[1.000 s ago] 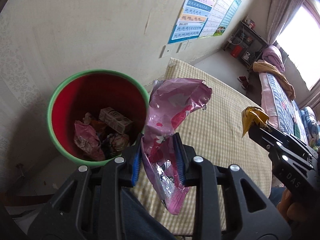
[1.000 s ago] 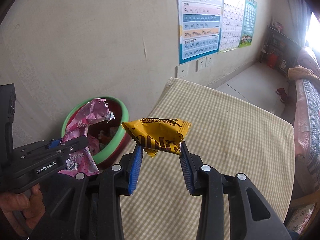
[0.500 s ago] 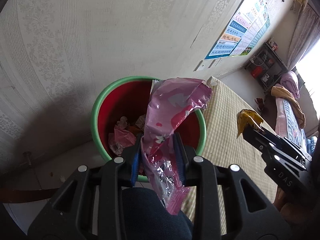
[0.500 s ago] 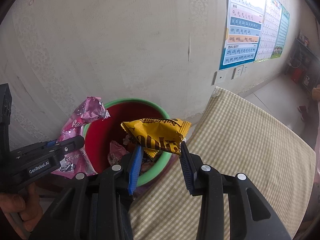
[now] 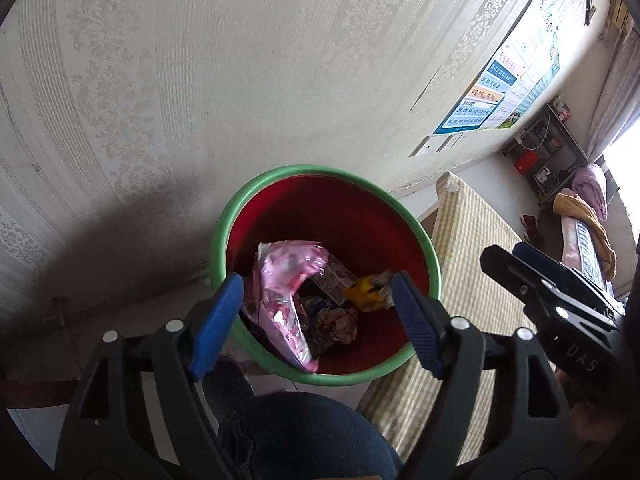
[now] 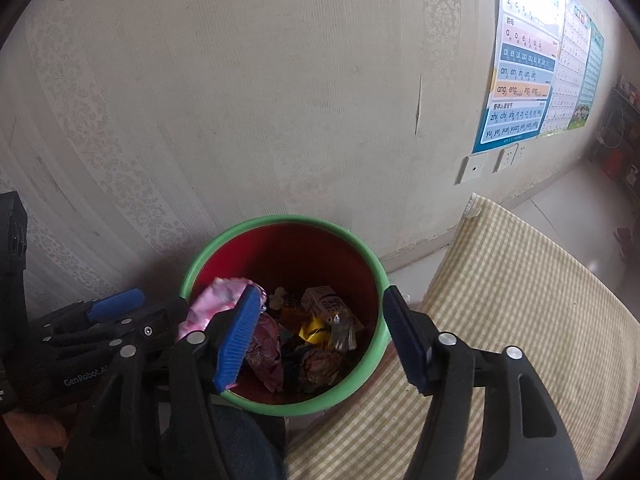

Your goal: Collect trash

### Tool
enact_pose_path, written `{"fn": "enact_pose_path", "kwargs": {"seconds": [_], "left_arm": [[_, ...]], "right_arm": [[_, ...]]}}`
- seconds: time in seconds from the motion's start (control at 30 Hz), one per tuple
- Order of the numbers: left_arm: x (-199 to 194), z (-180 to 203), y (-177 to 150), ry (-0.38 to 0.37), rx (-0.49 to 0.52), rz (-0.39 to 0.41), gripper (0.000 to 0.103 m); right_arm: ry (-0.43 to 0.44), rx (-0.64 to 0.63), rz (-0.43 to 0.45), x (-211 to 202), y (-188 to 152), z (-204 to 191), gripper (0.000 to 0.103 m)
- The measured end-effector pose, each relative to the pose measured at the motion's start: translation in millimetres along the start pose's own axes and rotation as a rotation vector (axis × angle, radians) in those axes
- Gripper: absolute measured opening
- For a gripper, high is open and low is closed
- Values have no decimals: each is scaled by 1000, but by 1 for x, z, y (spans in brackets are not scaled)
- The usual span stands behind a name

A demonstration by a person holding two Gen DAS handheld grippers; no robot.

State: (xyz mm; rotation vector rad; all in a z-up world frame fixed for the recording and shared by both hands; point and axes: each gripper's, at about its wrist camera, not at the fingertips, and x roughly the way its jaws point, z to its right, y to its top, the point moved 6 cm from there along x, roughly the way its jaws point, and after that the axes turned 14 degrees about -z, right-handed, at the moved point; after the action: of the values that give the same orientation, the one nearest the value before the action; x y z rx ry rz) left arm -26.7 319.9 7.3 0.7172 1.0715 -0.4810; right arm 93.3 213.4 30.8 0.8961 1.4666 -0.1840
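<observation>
Wall [image 6: 240, 100]: I see pale patterned wallpaper behind everything, with a poster [image 6: 520, 80] at the right.
Table [image 6: 520, 320]: checked cloth, just right of the bin.
Bin [image 5: 224, 232]: red inside, green rim, standing on the floor against the wall; I look down into it from both cameras.
Left gripper [image 5: 318, 320]: over the bin, jaws opening wide, nothing pressed between my blue pads.
Right gripper [image 6: 316, 340]: also above the bin, jaws opening, pads bare.
Pink wrapper [image 5: 284, 292]: lying in the bin at its left side.
Yellow wrapper [image 5: 366, 294]: blurred, inside the bin, among other litter.
</observation>
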Motion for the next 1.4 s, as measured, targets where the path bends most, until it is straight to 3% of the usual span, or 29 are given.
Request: {"fn": "enact_pose_path", "kwargs": {"seconds": [0.27, 0.43, 0.87, 1.1, 1.23, 1.4], "left_arm": [[-9, 26, -11, -36, 43, 27, 97], [-10, 65, -30, -67, 128, 38, 97], [-6, 185, -96, -79, 365, 72, 97], [6, 253, -149, -72, 562, 122, 97], [14, 264, -175, -30, 612, 188, 97], [28, 263, -195, -48, 648, 178, 97]], "right_arm": [[-49, 65, 39, -31, -20, 24, 86], [-140, 104, 92, -67, -50, 49, 92], [-355, 472, 193, -157, -192, 185, 95], [-438, 624, 216, -185, -271, 236, 96], [-463, 690, 252, -187, -310, 248, 96], [-514, 702, 263, -181, -338, 248, 96]]}}
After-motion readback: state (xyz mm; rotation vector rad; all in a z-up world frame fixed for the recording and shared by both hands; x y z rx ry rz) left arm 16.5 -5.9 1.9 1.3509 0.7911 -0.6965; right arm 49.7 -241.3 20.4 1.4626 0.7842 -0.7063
